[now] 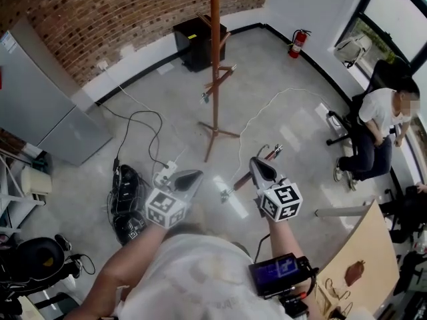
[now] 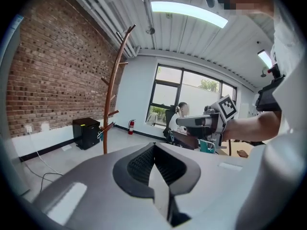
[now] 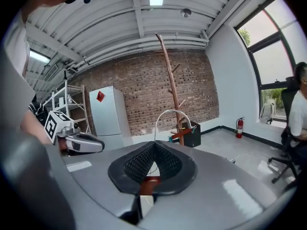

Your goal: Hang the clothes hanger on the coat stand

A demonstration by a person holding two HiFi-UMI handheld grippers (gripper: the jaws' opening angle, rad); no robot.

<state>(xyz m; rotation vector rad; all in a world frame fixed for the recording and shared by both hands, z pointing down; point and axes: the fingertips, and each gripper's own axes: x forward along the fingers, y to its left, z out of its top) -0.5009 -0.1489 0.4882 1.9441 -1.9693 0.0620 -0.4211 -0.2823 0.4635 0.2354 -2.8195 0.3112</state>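
The wooden coat stand (image 1: pixel 214 59) rises from the grey floor ahead of me; it also shows in the left gripper view (image 2: pixel 112 92) and the right gripper view (image 3: pixel 171 80). My right gripper (image 1: pixel 254 161) is shut on the clothes hanger (image 1: pixel 240 180), a red-brown bar with clips at both ends. In the right gripper view the brown bar sits between the closed jaws of my right gripper (image 3: pixel 154 144), and its wire hook (image 3: pixel 167 112) arcs up in front of the stand. My left gripper (image 1: pixel 198 173) hangs beside it, jaws together with nothing between them (image 2: pixel 154 145).
A black cabinet (image 1: pixel 196 43) and a fire extinguisher (image 1: pixel 298 43) stand by the far wall. Grey lockers (image 1: pixel 40 102) are at the left. Cables and a power strip (image 1: pixel 164 172) lie on the floor. A person sits on a chair (image 1: pixel 377 129) at the right, near a wooden board (image 1: pixel 363 259).
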